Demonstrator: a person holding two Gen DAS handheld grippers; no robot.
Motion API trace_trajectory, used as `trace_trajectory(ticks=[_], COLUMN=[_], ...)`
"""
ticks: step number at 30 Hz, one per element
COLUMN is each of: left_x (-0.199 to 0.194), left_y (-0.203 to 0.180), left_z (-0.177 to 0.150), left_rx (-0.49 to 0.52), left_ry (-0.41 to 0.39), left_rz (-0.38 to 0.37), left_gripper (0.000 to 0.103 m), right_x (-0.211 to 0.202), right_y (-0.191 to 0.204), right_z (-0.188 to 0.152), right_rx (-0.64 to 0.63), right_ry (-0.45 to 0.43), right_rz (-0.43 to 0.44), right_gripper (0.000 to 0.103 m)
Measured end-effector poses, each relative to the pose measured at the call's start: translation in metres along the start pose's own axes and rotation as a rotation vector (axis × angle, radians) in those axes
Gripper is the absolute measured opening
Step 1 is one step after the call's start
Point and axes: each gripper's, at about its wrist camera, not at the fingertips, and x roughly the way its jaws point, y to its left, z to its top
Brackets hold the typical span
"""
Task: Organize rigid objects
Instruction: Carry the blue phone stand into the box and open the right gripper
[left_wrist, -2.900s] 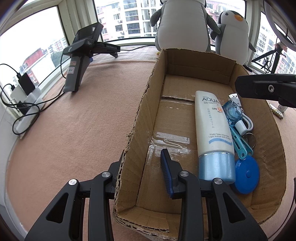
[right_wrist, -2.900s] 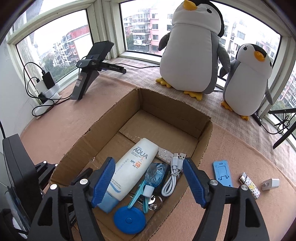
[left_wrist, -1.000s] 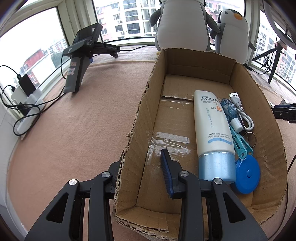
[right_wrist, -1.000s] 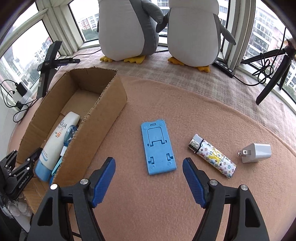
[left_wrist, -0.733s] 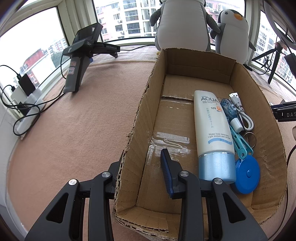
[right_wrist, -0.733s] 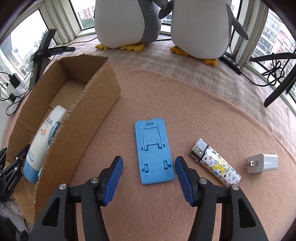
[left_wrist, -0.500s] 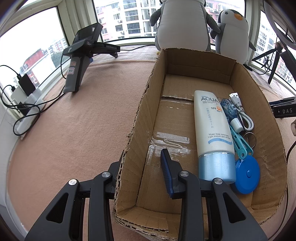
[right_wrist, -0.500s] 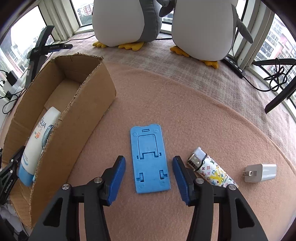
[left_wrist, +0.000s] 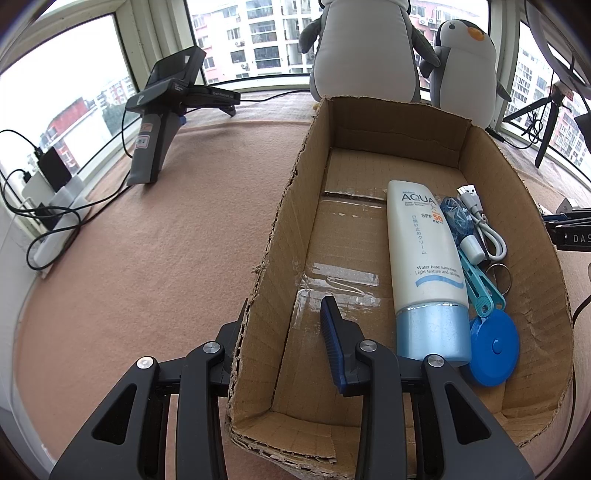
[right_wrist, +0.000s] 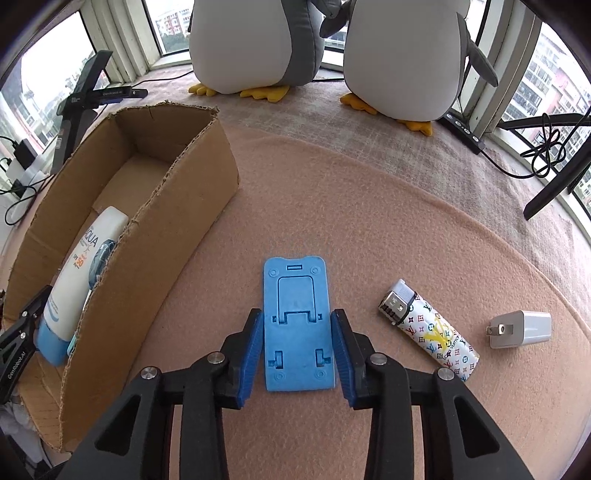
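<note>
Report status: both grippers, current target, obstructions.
Right gripper jaws closed onto blue phone stand, flat on blanket. Left gripper jaws straddle cardboard box wall. Nothing obstructing.

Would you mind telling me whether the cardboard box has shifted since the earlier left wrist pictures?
No. The cardboard box sits at the same spot against the black stand behind it.

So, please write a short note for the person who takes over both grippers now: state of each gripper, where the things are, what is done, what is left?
Right gripper: pads on both sides of the blue phone stand, which lies flat on the mat; whether they already press it I cannot tell.
Left gripper: clamped on the near left wall of the cardboard box, steadying it.
Done: sunscreen tube, blue tape measure, clip, cable and small bottle lie in the box.
Left: the phone stand, the patterned lighter and the white charger plug, all on the mat to the right of the box.
</note>
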Motion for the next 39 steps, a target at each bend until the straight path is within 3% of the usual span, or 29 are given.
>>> trace_trajectory(ticks=[16, 27, 39], left_x=[0.000, 0.000, 0.000], left_y=[0.000, 0.000, 0.000], left_z=[-0.001, -0.001, -0.001], left_rx=[-0.001, -0.001, -0.001], left_ry=[0.000, 0.000, 0.000], left_rz=[0.000, 0.000, 0.000], left_gripper=[0.032, 0.032, 0.032], right_x=[-0.047, -0.094, -0.072], right_y=[0.009, 0.058, 0.119], right_z=[-0.033, -0.003, 0.025], right_rx=[0.052, -0.040, -0.131], right_ry=[-0.081, -0.201, -0.190], right_rz=[0.026, 0.106, 0.155], right_gripper=[0.033, 0.033, 0.033])
